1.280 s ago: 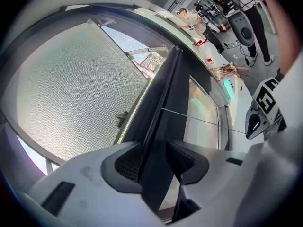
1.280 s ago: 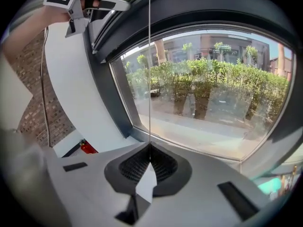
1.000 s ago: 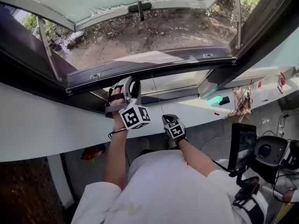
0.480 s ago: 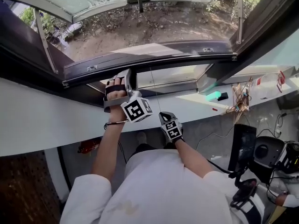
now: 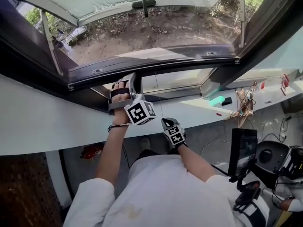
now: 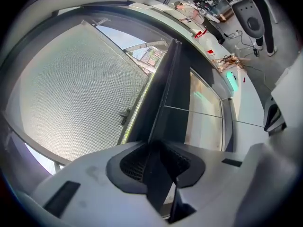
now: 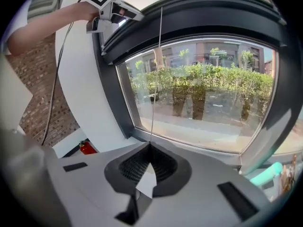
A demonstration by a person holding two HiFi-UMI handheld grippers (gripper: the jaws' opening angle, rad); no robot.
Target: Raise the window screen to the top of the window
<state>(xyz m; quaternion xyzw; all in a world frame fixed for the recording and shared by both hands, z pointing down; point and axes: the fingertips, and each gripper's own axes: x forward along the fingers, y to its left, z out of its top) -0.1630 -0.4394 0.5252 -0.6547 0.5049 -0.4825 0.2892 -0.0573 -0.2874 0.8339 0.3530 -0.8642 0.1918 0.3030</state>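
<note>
THING: window screen's dark rail [image 6: 165, 93], as I read it, spans the window 9-to-3 o'clock above the fixed lower pane [image 7: 203, 93], not yet at top | HANDLING: likely light, stiff, track-guided; take the rail itself | LEFT: left hand-held gripper [image 5: 134, 79], forearm raised, jaws just closing, clamped on rail | RIGHT: right hand-held gripper [image 5: 166, 122] at its 5 o'clock, pinching thin cord [image 7: 156, 70]

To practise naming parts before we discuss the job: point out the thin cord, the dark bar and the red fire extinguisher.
thin cord [image 7: 154, 98]: right gripper view, its mid-length.
dark bar [image 6: 173, 86]: left gripper view, its flat face.
red fire extinguisher [image 5: 92, 152]: head view, its body.
</note>
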